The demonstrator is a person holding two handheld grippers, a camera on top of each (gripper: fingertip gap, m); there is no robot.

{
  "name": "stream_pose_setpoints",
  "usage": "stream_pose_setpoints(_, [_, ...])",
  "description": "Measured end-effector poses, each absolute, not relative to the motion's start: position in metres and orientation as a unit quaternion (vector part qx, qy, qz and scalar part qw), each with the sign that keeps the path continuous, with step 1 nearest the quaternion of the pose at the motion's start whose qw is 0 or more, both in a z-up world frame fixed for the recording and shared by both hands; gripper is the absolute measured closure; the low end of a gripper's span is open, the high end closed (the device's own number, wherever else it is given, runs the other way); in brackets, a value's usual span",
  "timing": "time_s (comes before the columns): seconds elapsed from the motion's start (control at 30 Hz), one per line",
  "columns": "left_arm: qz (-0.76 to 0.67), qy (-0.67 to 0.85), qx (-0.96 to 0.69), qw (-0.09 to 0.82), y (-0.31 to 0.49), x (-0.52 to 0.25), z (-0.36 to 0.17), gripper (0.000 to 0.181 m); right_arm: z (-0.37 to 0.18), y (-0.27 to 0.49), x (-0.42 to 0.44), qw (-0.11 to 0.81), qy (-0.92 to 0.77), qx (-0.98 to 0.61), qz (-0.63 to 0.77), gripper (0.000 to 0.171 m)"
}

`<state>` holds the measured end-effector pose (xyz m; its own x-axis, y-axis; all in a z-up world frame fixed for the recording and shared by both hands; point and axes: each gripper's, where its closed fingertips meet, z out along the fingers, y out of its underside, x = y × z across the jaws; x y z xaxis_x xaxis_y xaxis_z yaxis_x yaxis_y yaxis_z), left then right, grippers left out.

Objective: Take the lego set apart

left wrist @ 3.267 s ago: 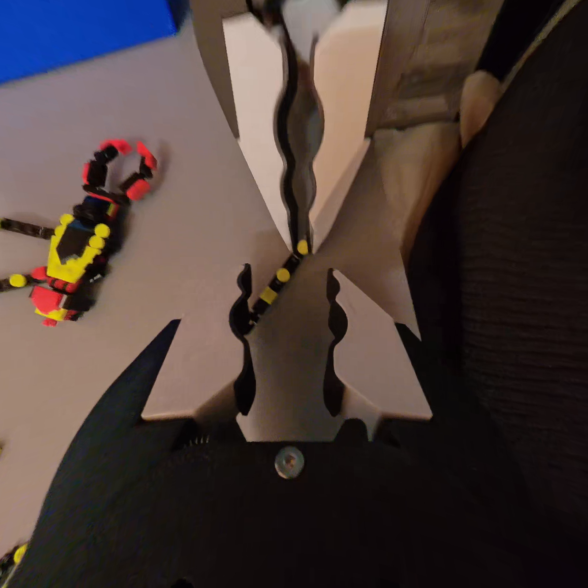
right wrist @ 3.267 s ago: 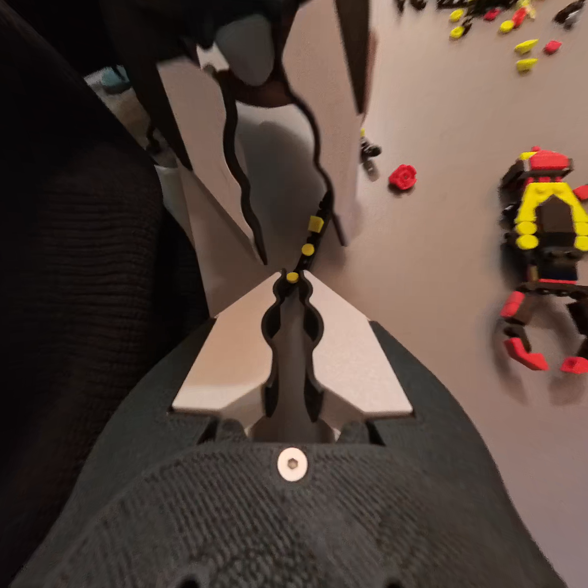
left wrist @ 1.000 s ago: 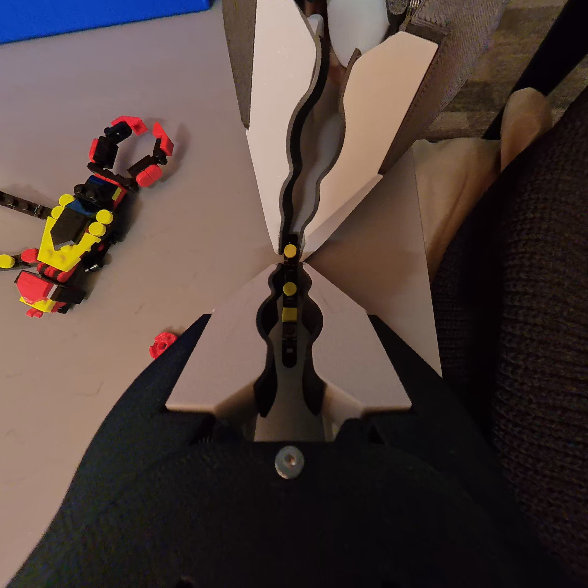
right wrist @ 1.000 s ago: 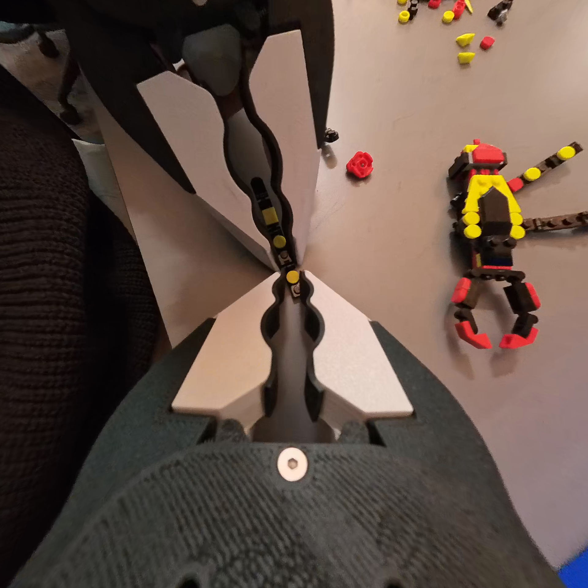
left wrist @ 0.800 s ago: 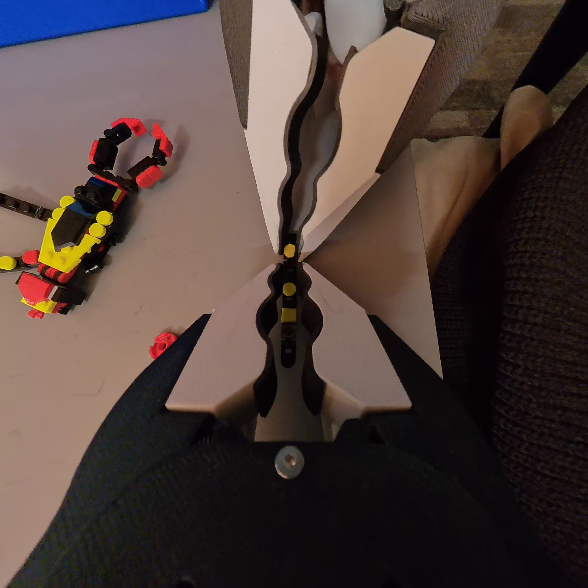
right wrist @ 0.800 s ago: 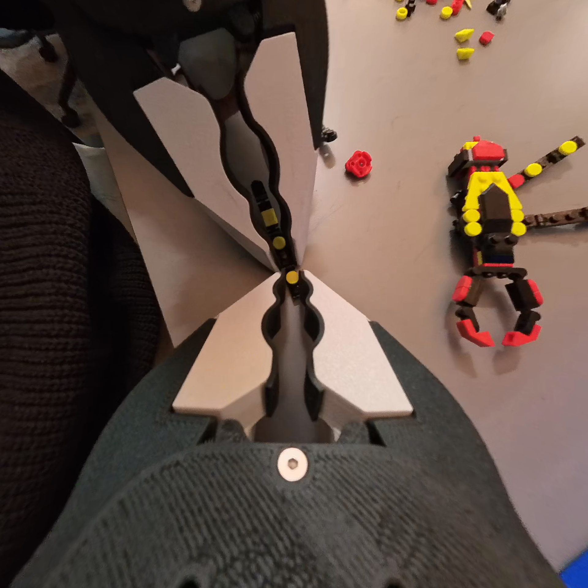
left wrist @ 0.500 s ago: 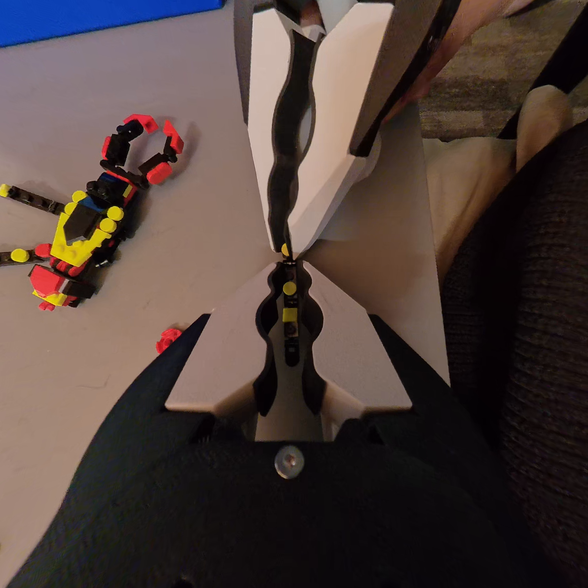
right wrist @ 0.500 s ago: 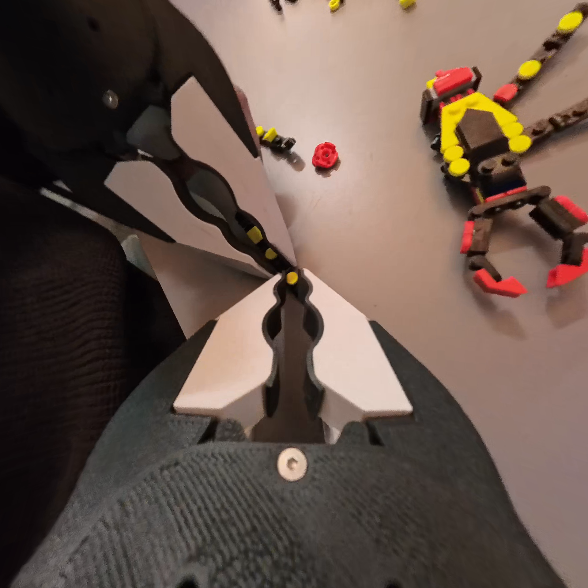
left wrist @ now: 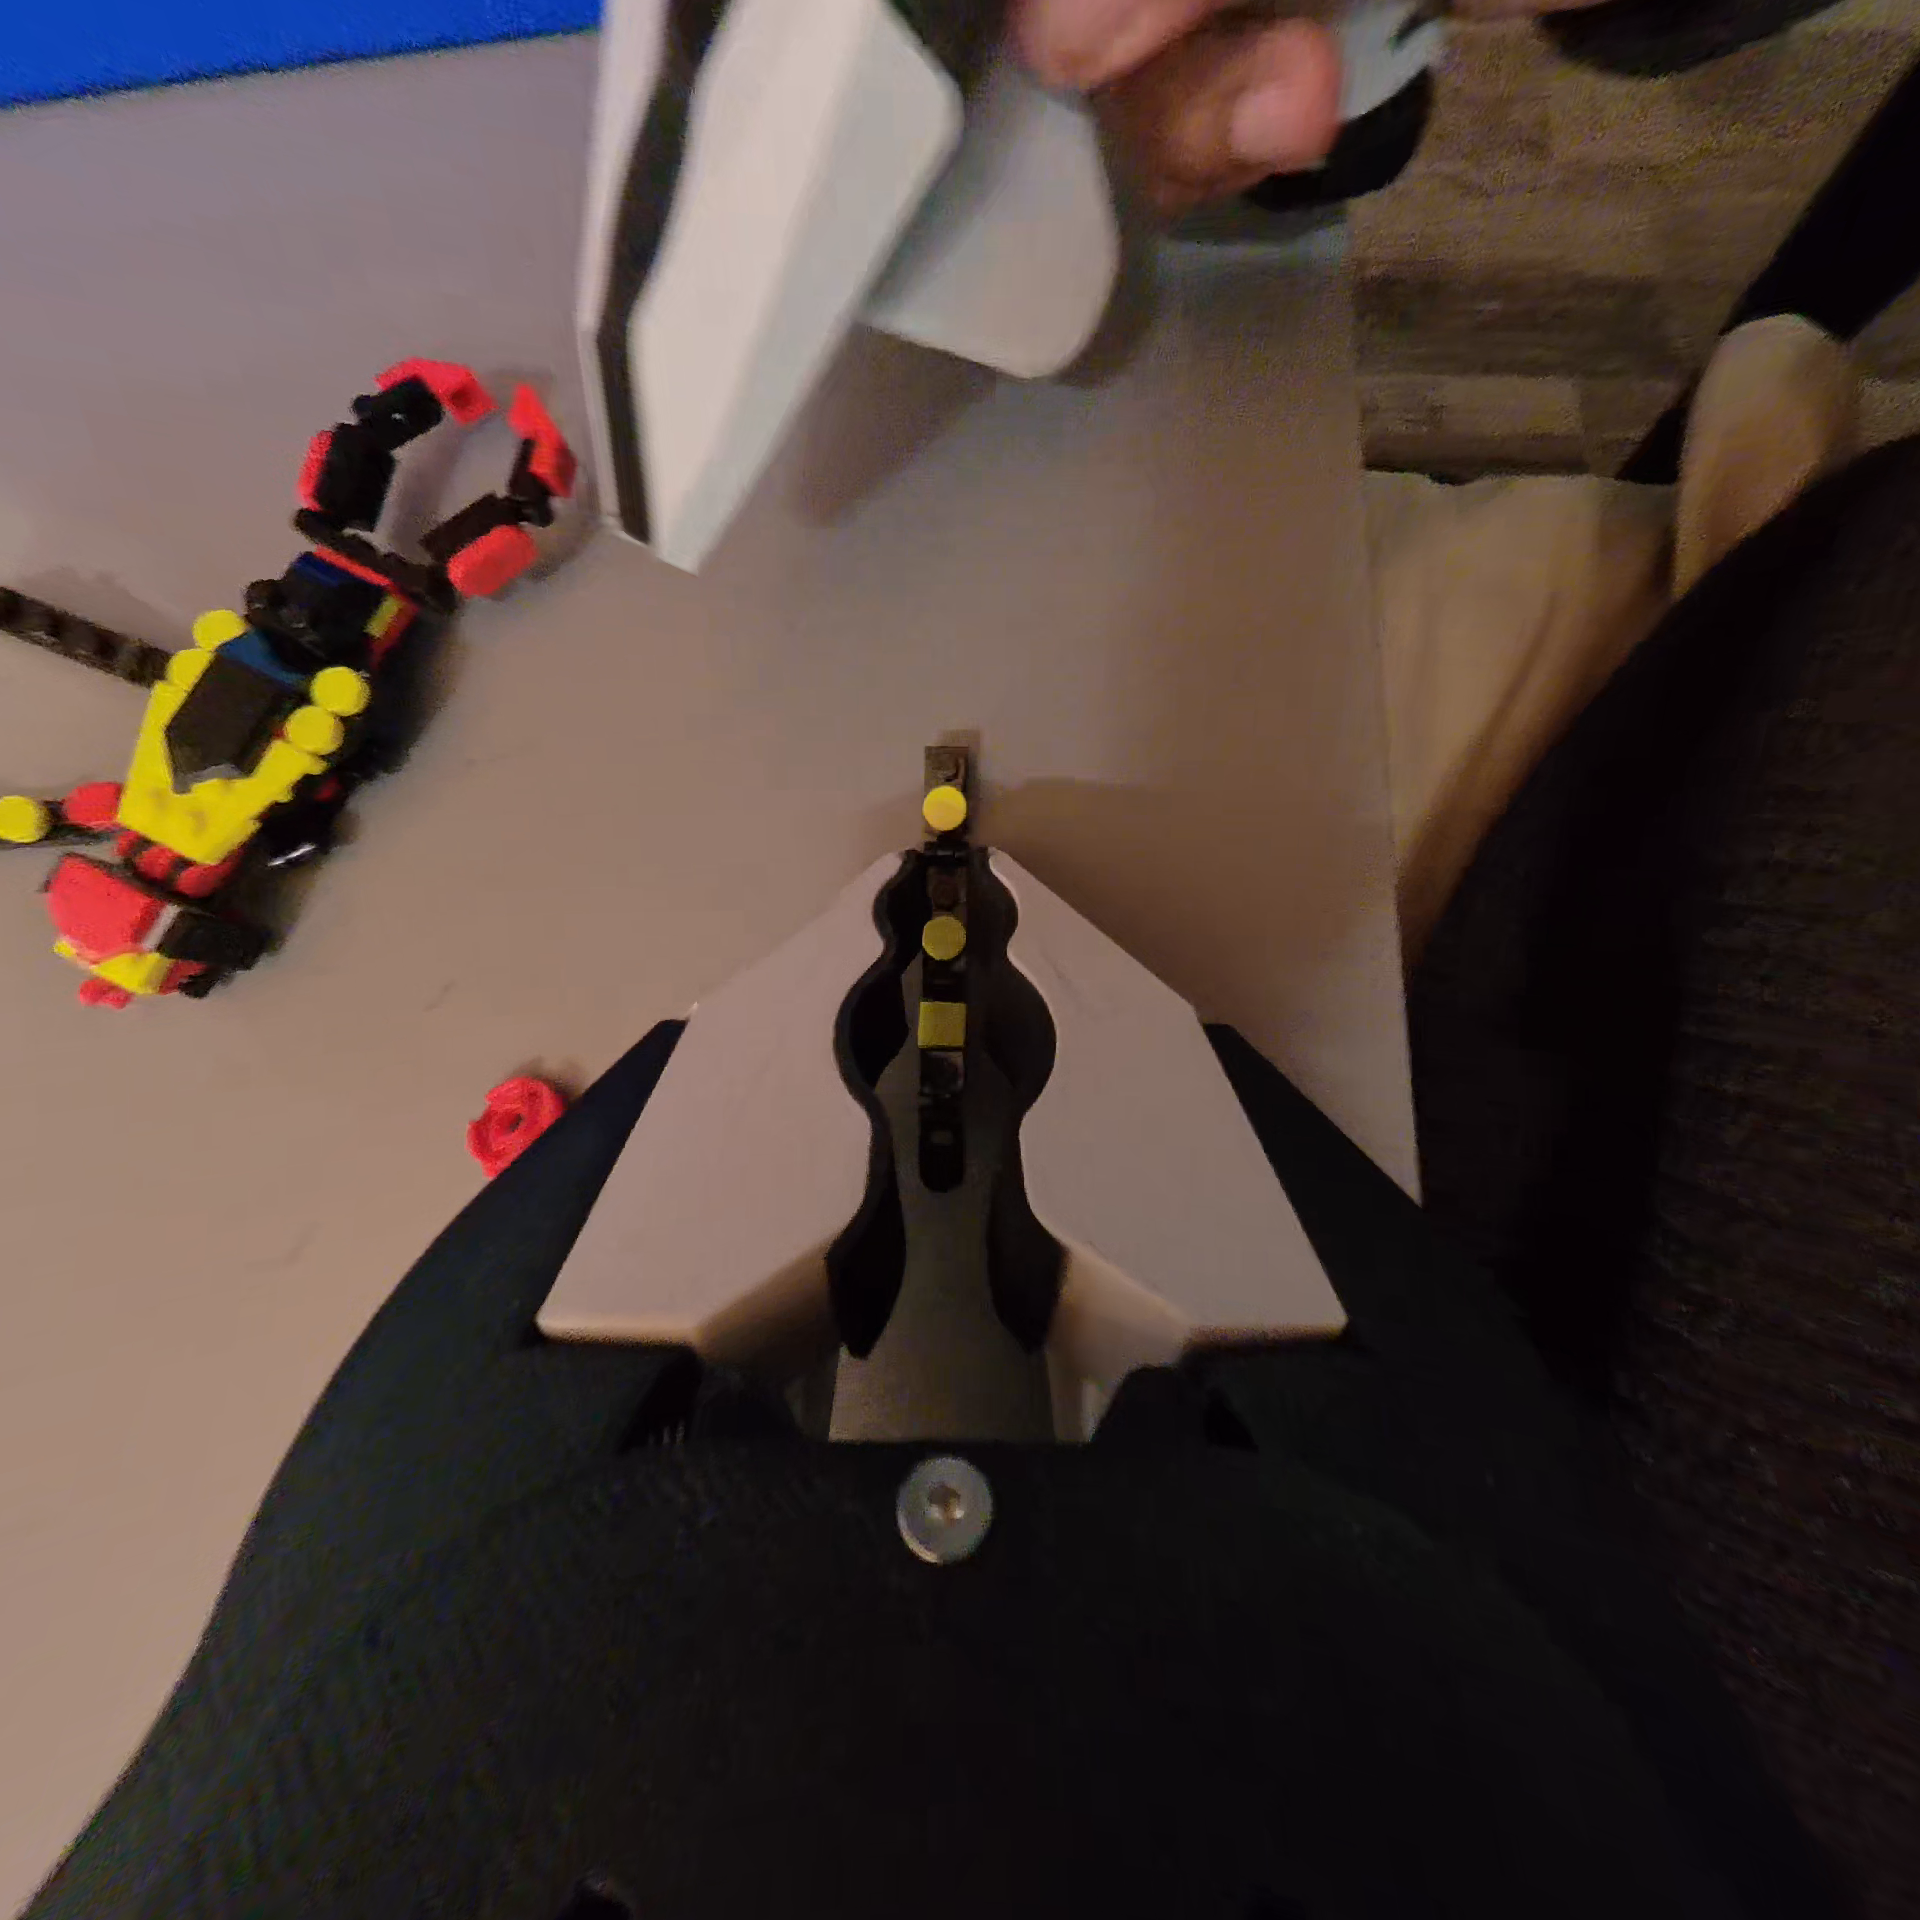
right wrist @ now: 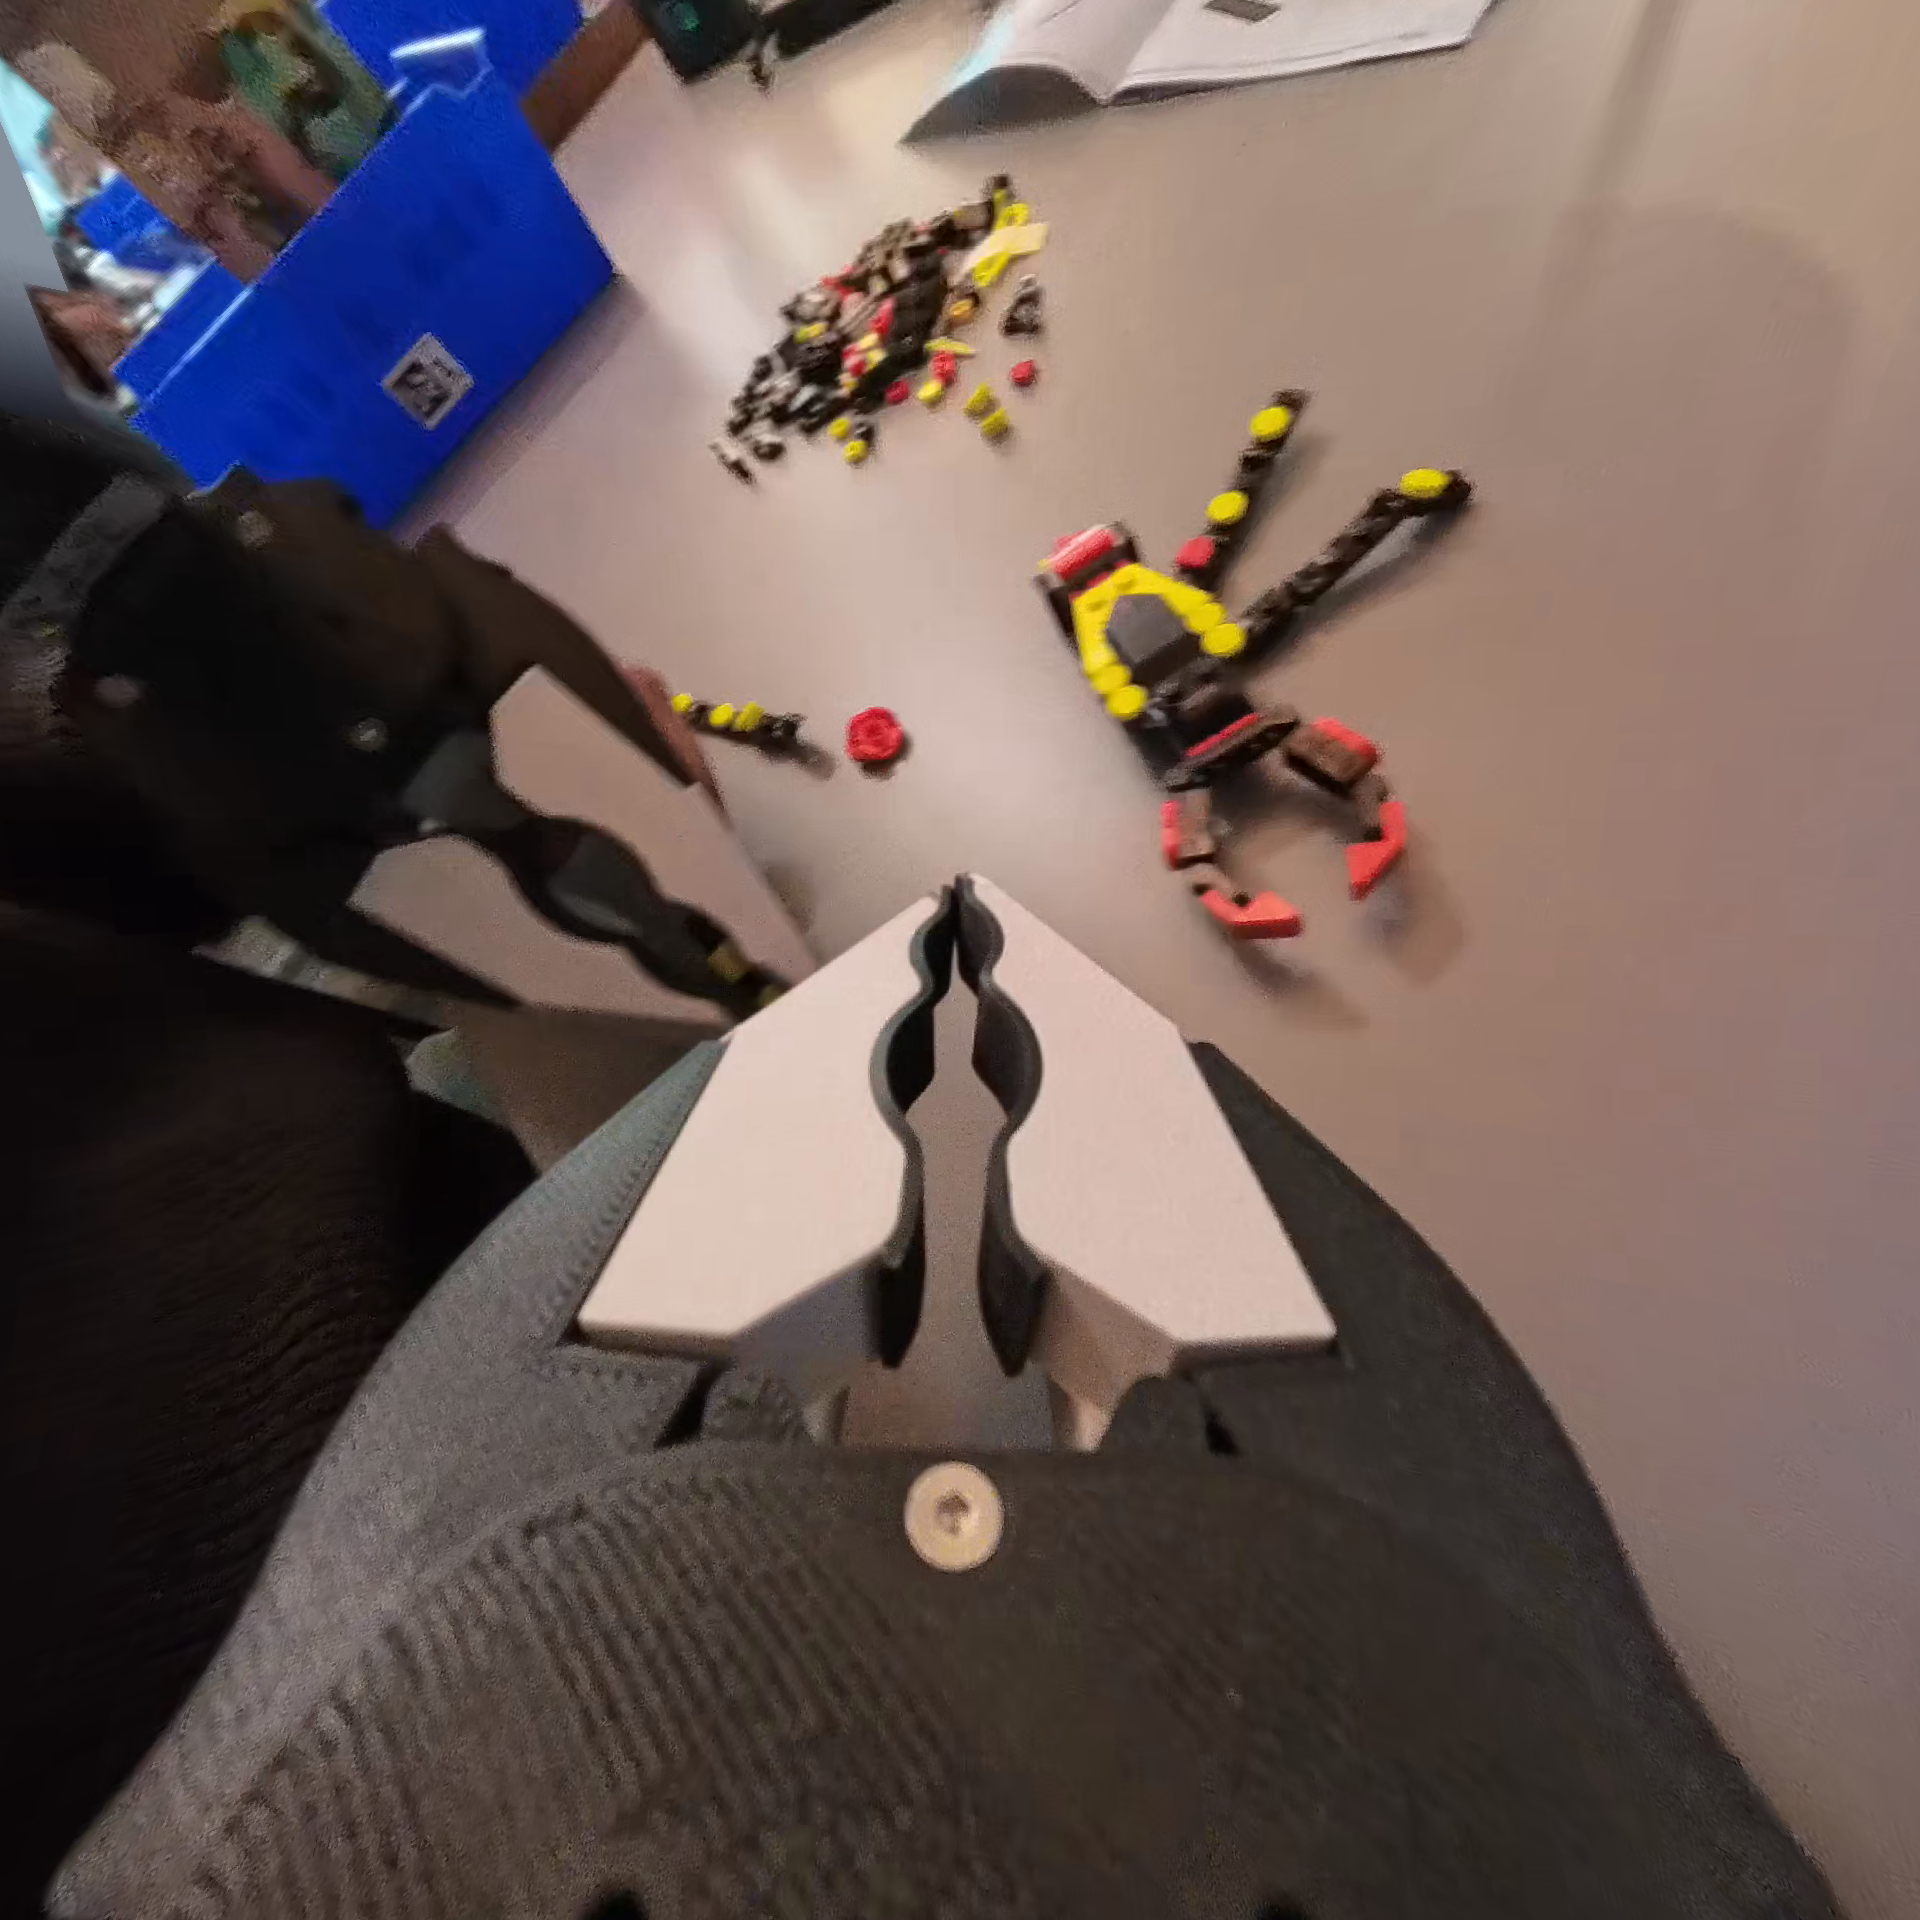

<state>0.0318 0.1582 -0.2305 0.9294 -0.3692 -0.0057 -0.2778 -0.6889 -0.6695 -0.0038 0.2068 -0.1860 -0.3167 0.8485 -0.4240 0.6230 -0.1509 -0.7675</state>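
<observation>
While my left gripper (left wrist: 945,862) pinches a thin black strip (left wrist: 943,977) bearing yellow studs in its jaws, my right gripper (right wrist: 958,894) has its jaws pressed together on nothing visible. Lego scorpion (right wrist: 1195,665), yellow-and-black body, red claws, lies flat on the grey surface (right wrist: 1558,935), well apart from both.

Each gripper has a textured black body and a silver screw (left wrist: 943,1509). Pale wedge fingers (right wrist: 790,1153) carry wavy black pads
</observation>
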Motion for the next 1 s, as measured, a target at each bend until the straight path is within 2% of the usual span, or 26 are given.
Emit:
stream_pose_setpoints(0.03, [-0.066, 0.174, -0.916, 0.355, 0.159, 0.029, -0.230, 0.172, -0.183, 0.201, -0.002, 0.113, -0.644, -0.565, 0.503, 0.171])
stream_pose_setpoints(0.17, [-0.061, 0.158, -0.917, 0.361, 0.159, 0.016, -0.230, 0.173, -0.177, 0.186, -0.001, 0.160, -0.713, -0.493, 0.472, 0.171])
stream_pose_setpoints(0.23, [-0.063, 0.155, -0.916, 0.363, 0.159, 0.014, -0.230, 0.172, -0.192, 0.185, 0.002, 0.205, -0.774, -0.446, 0.400, 0.171])
stream_pose_setpoints(0.3, [-0.063, 0.155, -0.917, 0.362, 0.159, 0.014, -0.230, 0.173, -0.202, 0.178, 0.004, 0.231, -0.809, -0.407, 0.356, 0.161])
stream_pose_setpoints(0.7, [-0.058, 0.174, -0.910, 0.371, 0.159, 0.015, -0.230, 0.172, -0.221, 0.161, 0.008, 0.186, -0.831, -0.395, 0.346, 0.163])
stream_pose_setpoints(1.0, [-0.087, 0.251, -0.889, 0.372, 0.151, 0.029, -0.230, 0.172, -0.225, 0.151, 0.025, 0.119, -0.890, -0.261, 0.356, 0.165])
